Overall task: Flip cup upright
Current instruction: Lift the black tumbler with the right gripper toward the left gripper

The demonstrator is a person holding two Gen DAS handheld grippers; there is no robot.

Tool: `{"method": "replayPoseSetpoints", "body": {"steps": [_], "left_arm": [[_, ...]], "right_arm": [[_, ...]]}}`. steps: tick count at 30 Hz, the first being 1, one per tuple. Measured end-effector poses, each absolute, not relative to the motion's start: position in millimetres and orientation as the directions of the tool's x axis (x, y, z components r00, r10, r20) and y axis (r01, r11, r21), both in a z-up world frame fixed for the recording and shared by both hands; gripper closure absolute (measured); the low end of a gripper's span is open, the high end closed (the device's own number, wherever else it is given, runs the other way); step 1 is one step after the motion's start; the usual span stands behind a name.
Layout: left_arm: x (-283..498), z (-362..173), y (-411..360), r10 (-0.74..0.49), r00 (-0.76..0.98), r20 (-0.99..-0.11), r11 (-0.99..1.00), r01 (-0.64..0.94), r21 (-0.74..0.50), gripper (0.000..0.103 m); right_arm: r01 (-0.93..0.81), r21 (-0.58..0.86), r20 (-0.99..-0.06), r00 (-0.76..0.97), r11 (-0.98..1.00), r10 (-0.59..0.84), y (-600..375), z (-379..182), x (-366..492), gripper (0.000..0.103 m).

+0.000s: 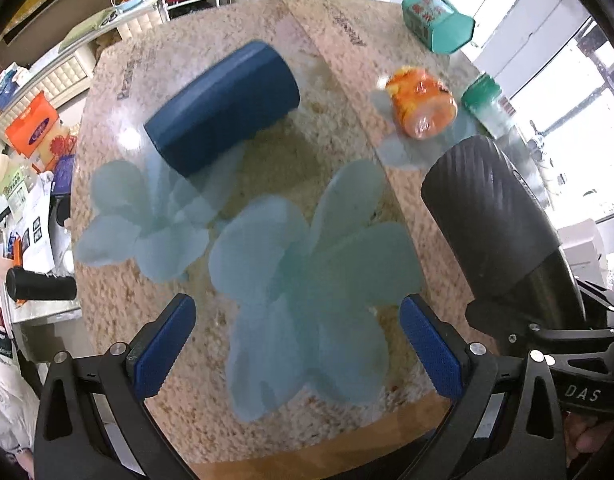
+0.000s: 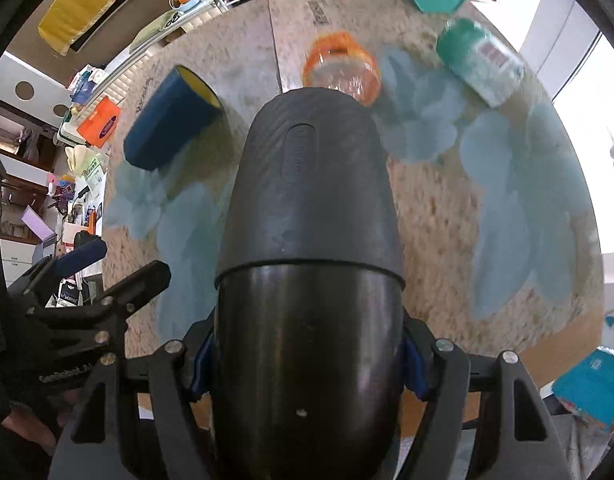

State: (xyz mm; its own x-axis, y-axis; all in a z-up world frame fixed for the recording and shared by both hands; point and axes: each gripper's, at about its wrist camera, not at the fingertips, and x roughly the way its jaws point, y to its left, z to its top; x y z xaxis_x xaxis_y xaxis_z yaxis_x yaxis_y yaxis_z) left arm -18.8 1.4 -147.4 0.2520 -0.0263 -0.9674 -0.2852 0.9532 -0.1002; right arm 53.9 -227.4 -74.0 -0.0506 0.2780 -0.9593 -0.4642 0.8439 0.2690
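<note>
A dark blue cup (image 1: 223, 106) with a yellow inside lies on its side on the round table; it also shows in the right wrist view (image 2: 171, 120), mouth facing away. My left gripper (image 1: 299, 344) is open and empty, above the table well short of the cup. My right gripper (image 2: 307, 364) is shut on a black carbon-pattern bottle (image 2: 307, 240), held lengthwise out in front. That bottle (image 1: 503, 224) and the right gripper show at the right of the left wrist view. My left gripper also shows at the left edge of the right wrist view (image 2: 83, 276).
The table (image 1: 339, 80) is speckled beige with pale blue flower prints. An orange snack pack (image 1: 423, 104), a green-capped jar (image 1: 487, 100) and a teal box (image 1: 439, 20) sit at its far right. Cluttered shelves and desks stand beyond the left edge.
</note>
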Motion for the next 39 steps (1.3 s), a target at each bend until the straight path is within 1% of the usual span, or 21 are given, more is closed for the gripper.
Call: {"method": "replayPoseSetpoints", "body": {"steps": [4,9,24,29,32,34,36,37,39], "left_arm": [[-22,-153,-1,-0.027,0.24,-0.97,0.957,-0.273,-0.094,0.001],[-19,-157,-8,-0.036,0.233,-0.972,0.962,-0.256,-0.097,0.001],[-19,-171,-10,-0.053,0.197,-0.979,0.958,-0.267,-0.105,0.001],[-22,-171,-9,-0.054,0.191,-0.98,0.957,-0.272,-0.105,0.001],[-22,-169,-9,-0.066,0.193,-0.979,0.958,-0.262,-0.116,0.001],[-23,-168,-10,-0.093,0.197,-0.976,0.958,-0.251,-0.142,0.001],[-23,-169,-12,-0.092,0.195,-0.976,0.959,-0.247,-0.14,0.001],[-23,-169,-12,-0.094,0.194,-0.976,0.959,-0.246,-0.141,0.001],[-23,-169,-12,-0.099,0.194,-0.976,0.957,-0.249,-0.147,0.001]], "right_arm": [[-0.444,0.255,-0.965,-0.059,0.859,0.256,-230,-89,54,0.033],[-0.476,0.23,-0.97,-0.047,0.849,0.237,-227,-94,51,0.032],[-0.471,0.242,-0.97,-0.137,0.848,0.2,-219,-122,46,0.032],[-0.484,0.227,-0.974,-0.134,0.845,0.185,-212,-122,44,0.031],[-0.472,0.245,-0.969,-0.134,0.847,0.206,-212,-126,49,0.031],[-0.467,0.255,-0.967,-0.133,0.847,0.218,-213,-124,51,0.025],[-0.468,0.246,-0.969,-0.121,0.849,0.214,-213,-122,52,0.016],[-0.468,0.246,-0.969,-0.121,0.849,0.214,-214,-122,52,0.015],[-0.467,0.241,-0.971,-0.117,0.851,0.211,-217,-121,53,0.005]]}}
